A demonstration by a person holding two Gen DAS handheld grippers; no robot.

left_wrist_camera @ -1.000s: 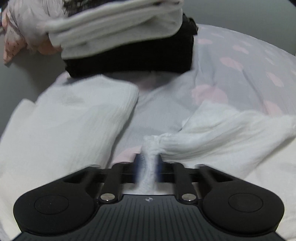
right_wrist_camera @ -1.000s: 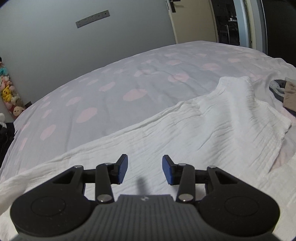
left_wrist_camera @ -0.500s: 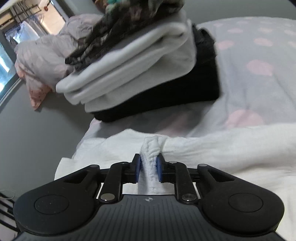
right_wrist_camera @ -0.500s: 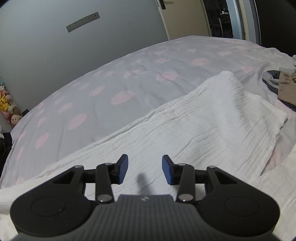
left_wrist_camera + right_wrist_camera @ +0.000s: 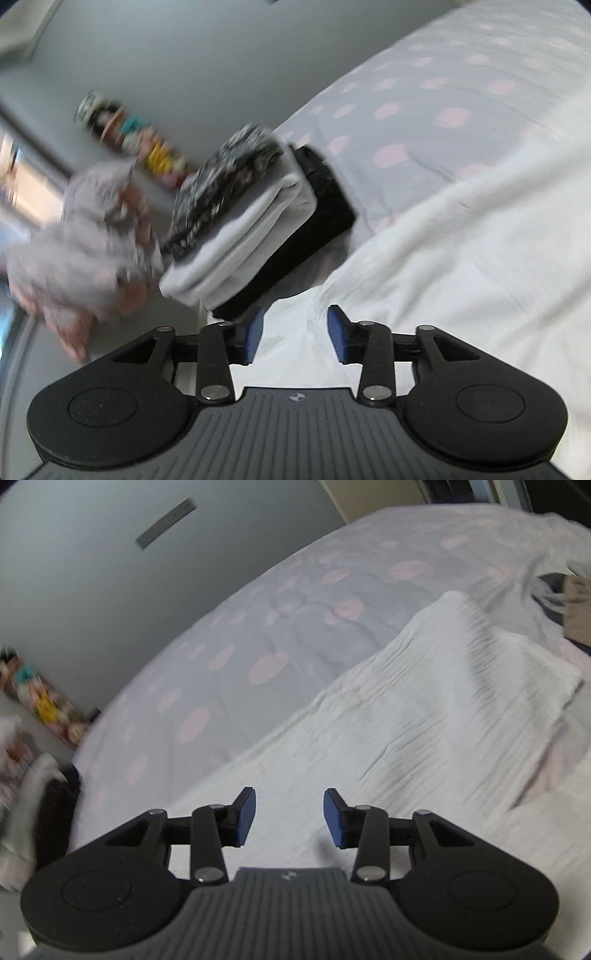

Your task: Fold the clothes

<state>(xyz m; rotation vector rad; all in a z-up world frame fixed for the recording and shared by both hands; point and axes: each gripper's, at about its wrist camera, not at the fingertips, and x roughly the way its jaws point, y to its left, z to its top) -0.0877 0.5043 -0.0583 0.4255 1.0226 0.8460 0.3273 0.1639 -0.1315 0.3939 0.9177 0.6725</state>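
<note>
A white crinkled garment (image 5: 461,258) lies spread on the bed; it also shows in the right wrist view (image 5: 424,731), partly folded over with a raised ridge. My left gripper (image 5: 295,332) is open and empty just above the garment's near edge, close to a stack of folded clothes (image 5: 258,221). My right gripper (image 5: 289,818) is open and empty, hovering over the garment's middle.
The bed has a grey sheet with pink spots (image 5: 258,646). The stack holds black, white and patterned folded pieces at the bed's edge. A crumpled pale bundle (image 5: 81,229) lies left of it. Other clothes (image 5: 576,609) lie at the far right. A grey wall stands behind.
My left gripper has opened and let go of the bunched white fabric it held. The left view has swung and rolled. The right gripper has stayed open, shifting slightly.
</note>
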